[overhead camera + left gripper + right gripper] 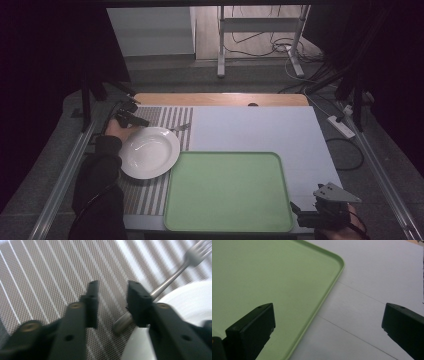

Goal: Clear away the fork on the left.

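The white-topped table (250,130) carries, at its near middle, a large pale-green rectangular plastic tray (227,192), bare inside. Left of it lies a striped grey-and-white woven placemat (165,117), and on that a round white ceramic plate (149,152), touching the tray's left edge. A slim silver metal fork (172,277) lies on the mat just beyond the plate.

The right tongs (328,327) hang with jaws wide, empty, above the tray's near right corner. The left tongs (111,305) are narrowly parted with the fork's handle end beside one jaw, not between them. Closing from here would likely miss the handle or nudge it under the plate rim, since the handle lies off-centre.
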`<action>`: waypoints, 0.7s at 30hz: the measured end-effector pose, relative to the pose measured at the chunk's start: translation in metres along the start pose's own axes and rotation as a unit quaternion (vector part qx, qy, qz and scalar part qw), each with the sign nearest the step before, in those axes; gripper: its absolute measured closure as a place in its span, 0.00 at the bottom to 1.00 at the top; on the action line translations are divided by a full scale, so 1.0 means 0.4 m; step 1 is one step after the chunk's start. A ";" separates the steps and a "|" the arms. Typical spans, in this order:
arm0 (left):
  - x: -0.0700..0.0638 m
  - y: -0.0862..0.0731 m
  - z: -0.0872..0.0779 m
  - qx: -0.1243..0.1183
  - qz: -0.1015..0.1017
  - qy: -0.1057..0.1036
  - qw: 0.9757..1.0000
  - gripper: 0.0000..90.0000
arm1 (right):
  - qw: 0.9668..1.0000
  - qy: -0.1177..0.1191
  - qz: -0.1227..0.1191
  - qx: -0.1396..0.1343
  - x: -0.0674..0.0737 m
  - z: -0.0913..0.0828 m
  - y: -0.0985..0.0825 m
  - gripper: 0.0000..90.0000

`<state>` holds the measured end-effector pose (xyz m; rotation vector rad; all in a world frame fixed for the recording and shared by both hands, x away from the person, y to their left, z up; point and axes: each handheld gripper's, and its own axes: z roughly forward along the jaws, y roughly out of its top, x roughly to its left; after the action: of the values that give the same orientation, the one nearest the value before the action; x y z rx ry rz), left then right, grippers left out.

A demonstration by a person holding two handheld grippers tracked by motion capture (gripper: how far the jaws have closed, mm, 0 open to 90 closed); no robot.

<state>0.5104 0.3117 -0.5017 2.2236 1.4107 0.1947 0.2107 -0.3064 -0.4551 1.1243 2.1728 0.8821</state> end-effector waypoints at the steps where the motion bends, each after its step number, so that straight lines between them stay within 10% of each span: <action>1: -0.005 0.007 -0.001 -0.005 0.002 -0.001 1.000 0.53 | 1.000 0.000 0.000 0.000 0.000 0.000 0.000 0.00; 9: -0.075 0.065 0.050 0.004 0.022 -0.014 1.000 0.03 | 1.000 0.002 -0.001 -0.002 0.000 -0.001 0.000 0.00; 21: -0.151 0.112 0.125 0.065 0.079 0.014 0.995 0.00 | 1.000 0.002 0.001 -0.007 -0.002 -0.003 -0.002 0.00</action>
<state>0.5381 0.2268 -0.5151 2.4491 1.2954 0.1932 0.2098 -0.3078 -0.4548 1.1198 2.1659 0.8990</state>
